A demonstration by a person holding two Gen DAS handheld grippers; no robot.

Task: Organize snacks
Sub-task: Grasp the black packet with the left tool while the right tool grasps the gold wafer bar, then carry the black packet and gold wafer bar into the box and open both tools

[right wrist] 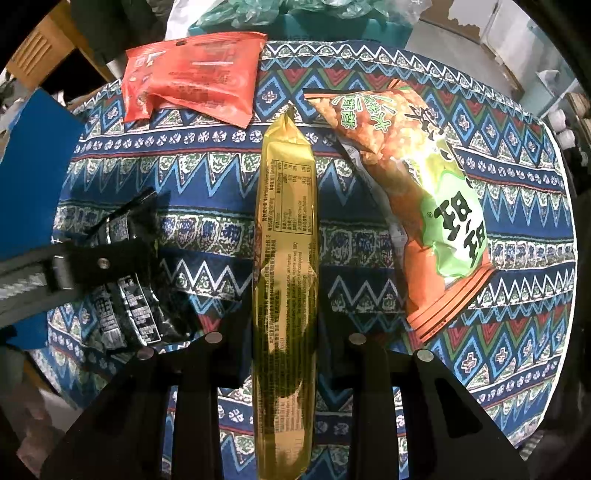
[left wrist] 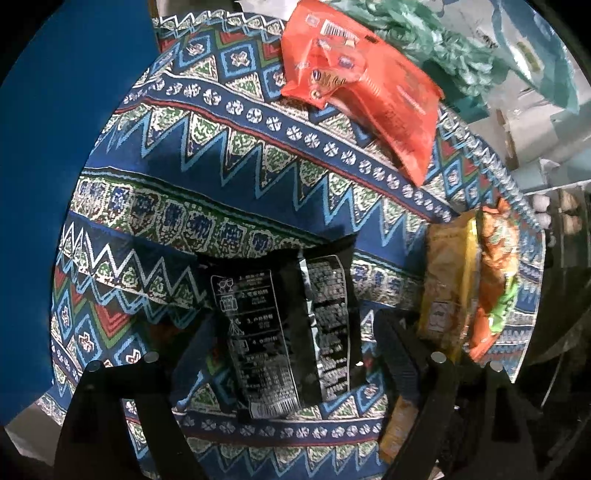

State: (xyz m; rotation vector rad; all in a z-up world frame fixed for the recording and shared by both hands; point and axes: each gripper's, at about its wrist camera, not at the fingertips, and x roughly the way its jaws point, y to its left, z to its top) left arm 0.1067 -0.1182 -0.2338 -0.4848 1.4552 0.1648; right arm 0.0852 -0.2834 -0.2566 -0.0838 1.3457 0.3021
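Patterned cloth (right wrist: 207,192) covers round table (right wrist: 569,258), zigzag and diamond bands in blue, red, green. Blue panel (left wrist: 74,129) at table's left edge. Crumpled green plastic bag (left wrist: 417,33) beyond table's far edge. Teal box (right wrist: 295,26) under bag. Wooden furniture (right wrist: 40,51) beyond table's far left.

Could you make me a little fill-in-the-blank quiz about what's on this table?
1. The long packet between the right gripper's fingers is ____ in colour.
2. The left gripper has its fingers on either side of a ____ snack bag.
3. The red packet lies at the far edge of a patterned ____.
4. The bag right of the long packet is orange and ____.

Missing words: gold; black; tablecloth; green
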